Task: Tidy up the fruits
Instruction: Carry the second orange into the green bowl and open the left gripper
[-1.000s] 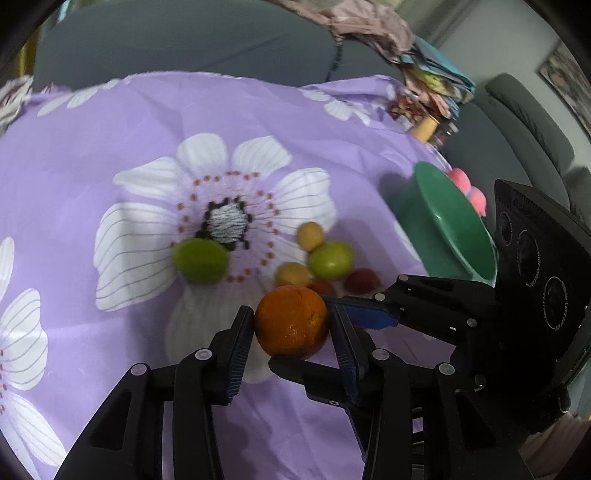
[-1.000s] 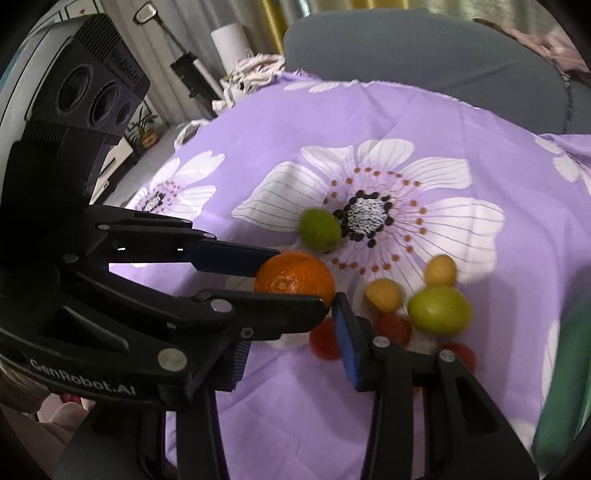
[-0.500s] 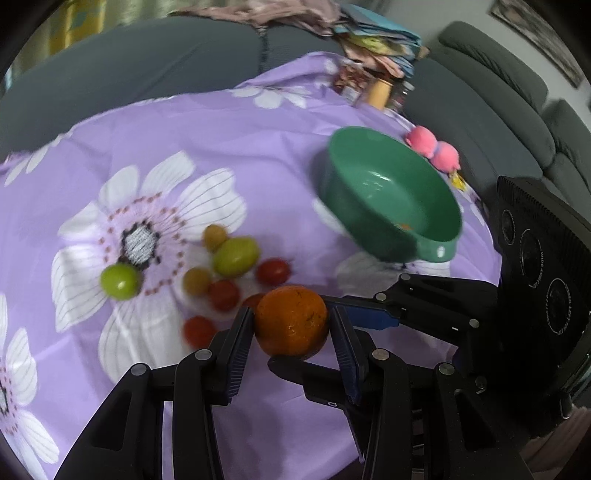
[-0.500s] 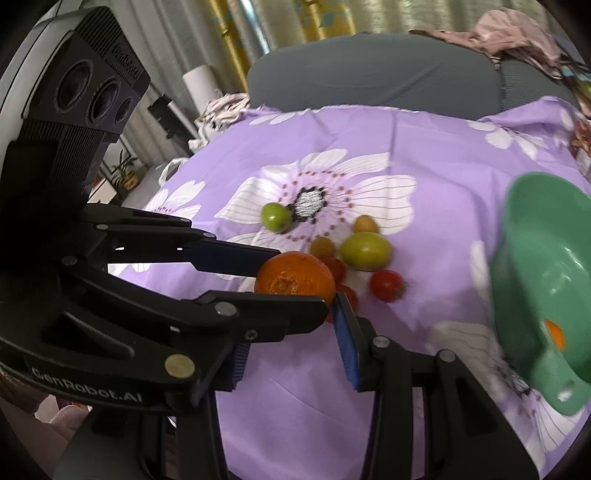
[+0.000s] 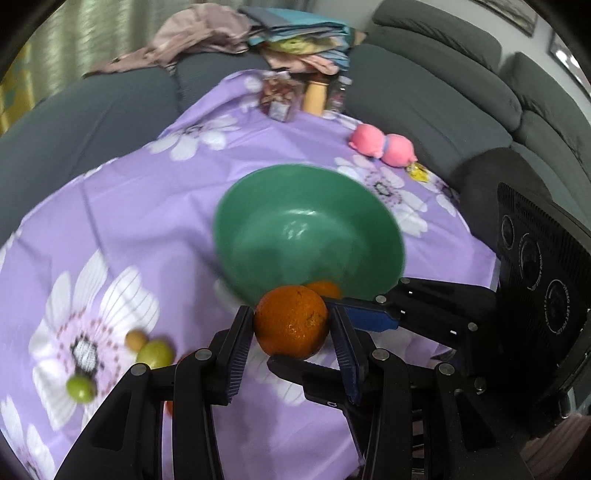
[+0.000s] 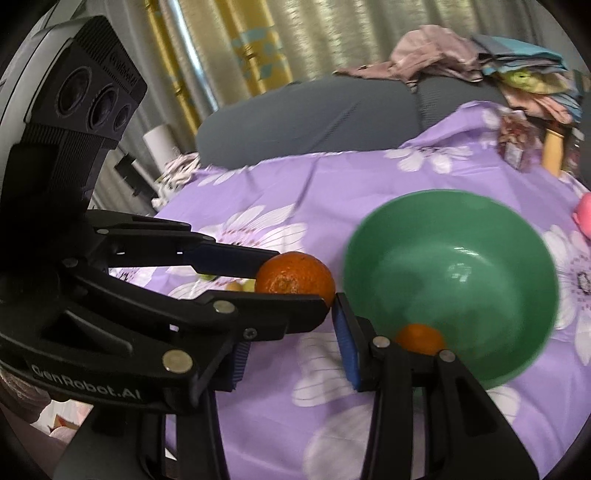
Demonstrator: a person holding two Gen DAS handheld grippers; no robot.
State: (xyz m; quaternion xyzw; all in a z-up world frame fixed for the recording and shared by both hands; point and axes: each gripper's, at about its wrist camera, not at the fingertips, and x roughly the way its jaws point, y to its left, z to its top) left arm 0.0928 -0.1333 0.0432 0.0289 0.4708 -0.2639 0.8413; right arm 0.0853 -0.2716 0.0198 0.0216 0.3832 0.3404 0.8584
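both grippers clamp one orange (image 5: 291, 326) between them, the left gripper (image 5: 291, 332) and right gripper (image 6: 291, 332) crossing around it, just short of the green bowl (image 5: 258, 206). it looks firm, round and likely to roll, so pads belong across its widest middle.

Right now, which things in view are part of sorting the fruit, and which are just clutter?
Part of the job:
- orange, clamped by both the left gripper and right gripper
- green bowl, with a smaller orange inside
- loose green fruits on the cloth

Just lying about:
- pink toy
- pile of clothes
- sofa
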